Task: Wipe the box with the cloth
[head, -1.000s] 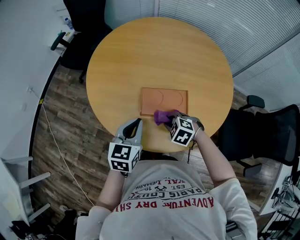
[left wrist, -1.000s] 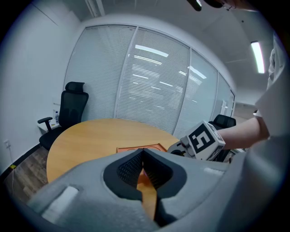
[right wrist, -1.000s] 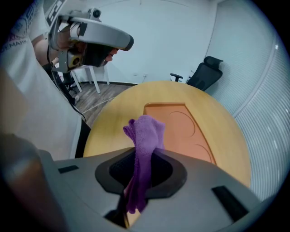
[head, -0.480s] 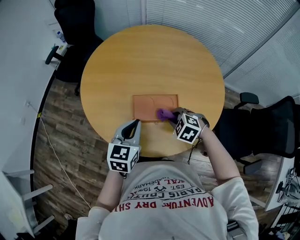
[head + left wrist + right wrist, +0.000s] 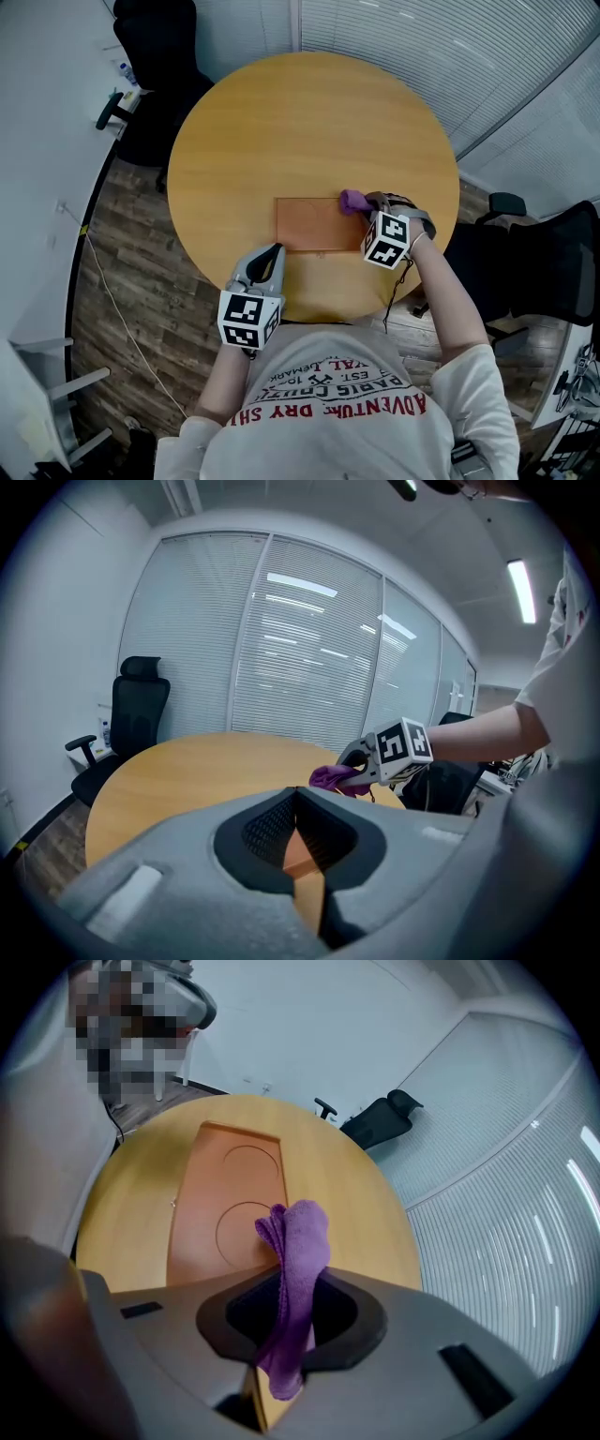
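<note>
The box (image 5: 319, 225), flat and orange-brown, is seen lying on the round wooden table (image 5: 281, 122), on the half nearer the person. Two circular outlines are marked on its top (image 5: 220, 1194). The purple cloth (image 5: 353, 200) is held at the box's far right corner. Whether it is pressed onto the surface cannot be made out.

The cloth (image 5: 298, 1269) is pinched by the right gripper (image 5: 291, 1335). Its jaws are closed on the lower part of the fabric, and a bunched fold stands out past the tips towards the box. In the head view this gripper (image 5: 367, 201) is placed just beside the box's right edge.

The left gripper (image 5: 274, 251) is held above the near rim of the table, apart from the box. Its jaws (image 5: 296, 791) are pressed together at the tips, and nothing is gripped between them.

A black office chair (image 5: 155, 37) is seen beyond the table at the far left.
</note>
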A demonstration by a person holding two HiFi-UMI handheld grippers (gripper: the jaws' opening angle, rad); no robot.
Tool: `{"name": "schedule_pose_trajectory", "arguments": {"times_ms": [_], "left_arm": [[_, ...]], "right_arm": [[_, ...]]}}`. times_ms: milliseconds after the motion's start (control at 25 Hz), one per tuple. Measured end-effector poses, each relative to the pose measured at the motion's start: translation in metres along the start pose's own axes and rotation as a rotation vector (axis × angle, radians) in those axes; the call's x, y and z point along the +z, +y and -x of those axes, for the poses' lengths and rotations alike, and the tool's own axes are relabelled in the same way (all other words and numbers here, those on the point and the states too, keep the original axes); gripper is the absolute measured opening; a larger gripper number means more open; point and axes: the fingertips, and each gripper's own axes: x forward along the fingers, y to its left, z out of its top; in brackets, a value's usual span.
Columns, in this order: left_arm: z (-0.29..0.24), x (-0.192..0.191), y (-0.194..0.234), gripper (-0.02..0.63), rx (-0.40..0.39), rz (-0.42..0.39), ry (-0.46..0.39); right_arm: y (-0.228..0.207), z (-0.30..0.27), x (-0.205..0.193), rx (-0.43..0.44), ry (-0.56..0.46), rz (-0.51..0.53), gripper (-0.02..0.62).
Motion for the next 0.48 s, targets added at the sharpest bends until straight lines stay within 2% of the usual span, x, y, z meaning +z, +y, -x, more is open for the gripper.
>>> {"name": "schedule_pose_trajectory", "arguments": {"times_ms": [480], "left_arm": [[-0.005, -0.010, 0.020, 0.009, 0.004, 0.022, 0.037]], "right_arm": [[0.014, -0.032, -0.005, 0.031, 0.034, -0.043, 0.071]]}}
